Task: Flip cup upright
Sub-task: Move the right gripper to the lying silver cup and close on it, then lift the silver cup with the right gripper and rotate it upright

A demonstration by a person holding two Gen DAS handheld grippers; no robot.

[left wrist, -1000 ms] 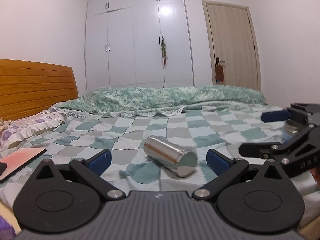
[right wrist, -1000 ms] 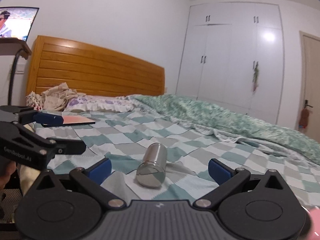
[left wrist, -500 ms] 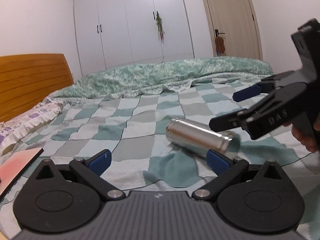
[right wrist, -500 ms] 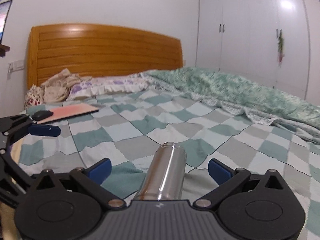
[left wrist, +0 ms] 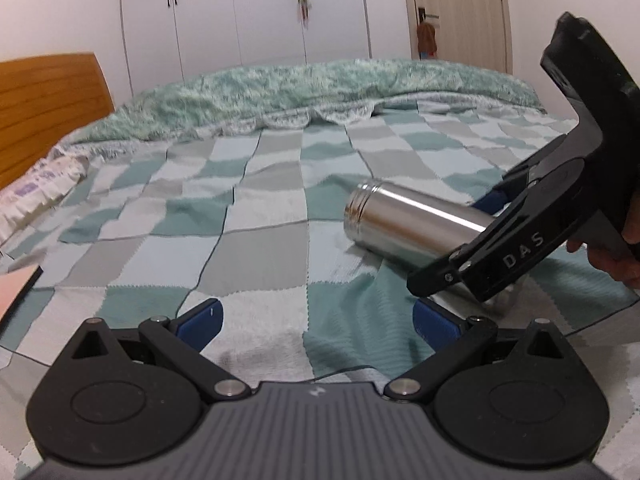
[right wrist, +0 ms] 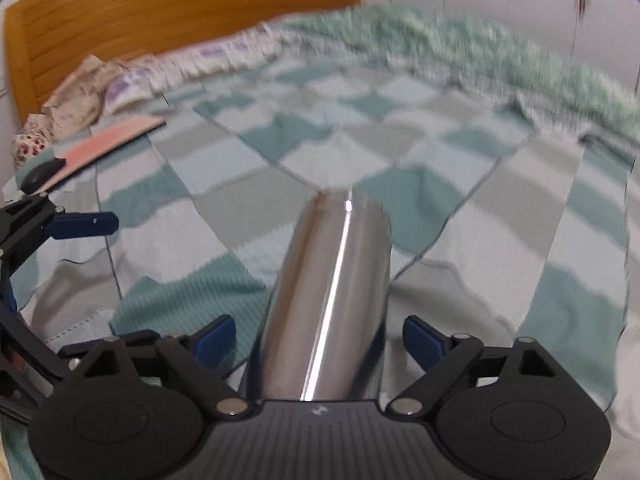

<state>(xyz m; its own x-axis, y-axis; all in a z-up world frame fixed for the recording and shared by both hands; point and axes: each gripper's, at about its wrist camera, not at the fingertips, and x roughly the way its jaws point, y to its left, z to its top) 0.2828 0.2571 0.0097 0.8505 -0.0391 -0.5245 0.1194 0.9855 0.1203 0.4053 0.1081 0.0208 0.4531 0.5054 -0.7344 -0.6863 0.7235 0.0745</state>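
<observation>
A shiny steel cup (left wrist: 404,224) lies on its side on the checked bedspread, its threaded mouth pointing left in the left wrist view. In the right wrist view the cup (right wrist: 328,300) runs lengthwise between the open fingers of my right gripper (right wrist: 318,338), its base end nearest the camera. The blue pads stand on either side of it, apart from its walls. My right gripper (left wrist: 500,248) straddles the cup's base end in the left wrist view. My left gripper (left wrist: 316,318) is open and empty, just in front of the cup.
A pink book (right wrist: 108,142) with a black mouse (right wrist: 40,174) lies near the pillows (right wrist: 80,96) by the wooden headboard (right wrist: 160,8). A rumpled green duvet (left wrist: 320,88) runs across the far side of the bed. Wardrobe and door stand behind.
My right gripper has moved forward and down so the cup now lies between its open fingers. My left gripper has come closer to the bed.
</observation>
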